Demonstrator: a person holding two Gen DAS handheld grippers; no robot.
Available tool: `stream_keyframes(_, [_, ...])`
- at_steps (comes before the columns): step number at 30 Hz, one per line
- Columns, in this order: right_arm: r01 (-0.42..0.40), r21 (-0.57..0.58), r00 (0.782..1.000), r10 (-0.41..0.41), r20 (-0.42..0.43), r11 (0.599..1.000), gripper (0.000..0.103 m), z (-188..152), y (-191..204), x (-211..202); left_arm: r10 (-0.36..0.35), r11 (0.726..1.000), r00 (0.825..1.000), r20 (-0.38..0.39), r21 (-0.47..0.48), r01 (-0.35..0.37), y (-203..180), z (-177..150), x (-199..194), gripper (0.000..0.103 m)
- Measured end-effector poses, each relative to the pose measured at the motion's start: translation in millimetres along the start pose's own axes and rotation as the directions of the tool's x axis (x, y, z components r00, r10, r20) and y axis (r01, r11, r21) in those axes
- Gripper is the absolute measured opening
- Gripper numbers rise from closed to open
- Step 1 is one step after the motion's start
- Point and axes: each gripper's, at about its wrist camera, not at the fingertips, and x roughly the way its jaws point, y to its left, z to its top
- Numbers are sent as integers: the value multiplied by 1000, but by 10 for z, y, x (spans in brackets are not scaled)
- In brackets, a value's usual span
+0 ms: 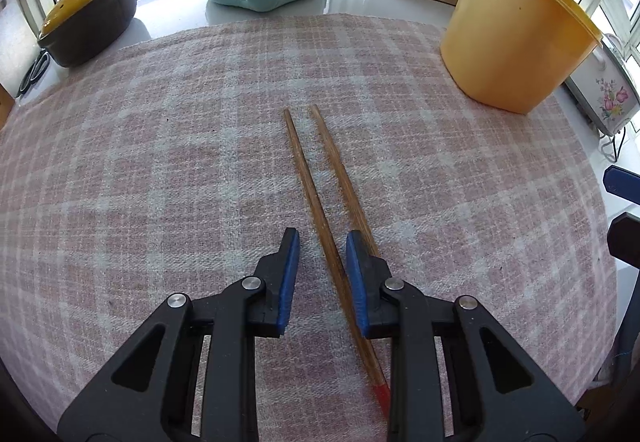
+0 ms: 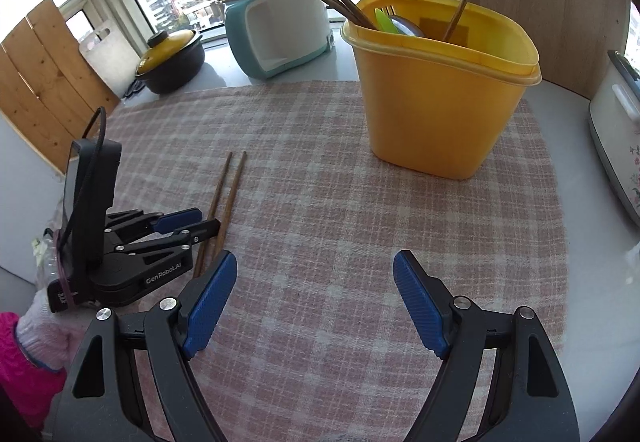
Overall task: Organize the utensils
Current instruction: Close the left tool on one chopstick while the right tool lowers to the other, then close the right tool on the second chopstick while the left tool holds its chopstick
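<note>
Step in hand: pickup. Left gripper (image 1: 322, 242), jaws narrowed but not clamped, straddles one of two brown wooden chopsticks (image 1: 316, 185) lying on the pink checked cloth (image 1: 160, 161). Right gripper (image 2: 314, 270) hangs wide open, empty. Next: close, lift, carry to yellow plastic utensil holder (image 2: 436, 101).

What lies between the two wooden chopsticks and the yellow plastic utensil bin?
Only bare pink checked cloth between the chopsticks and bin, seen in the right wrist view.

Pink-and-white checked cloth (image 1: 160, 161), yellow tub (image 2: 436, 101) (brown chopsticks (image 1: 316, 193)).
</note>
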Motion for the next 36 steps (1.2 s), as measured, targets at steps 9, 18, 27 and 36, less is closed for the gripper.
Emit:
stream_keyframes(9, [-23,-25,999,22,-50,999,80,133,206,286,-53,996,999,-6,-66,53,237,-10,-43,5])
stream_keyframes(18, [-67,-29,984,61,-169,997,57,297,433,791,-73,988,997,-1,-134,72,449,-110,-148,5])
stream_keyframes(27, [-103,-28,959,91,-269,994,43,475,659,1176,-56,984,998,-16,-171,52,584,-110,-174,5])
stream_keyframes(36, [-42,-108,955,8,-297,993,26,596,826,1334,-50,986,999,-20,-161,47,596,-30,-138,5])
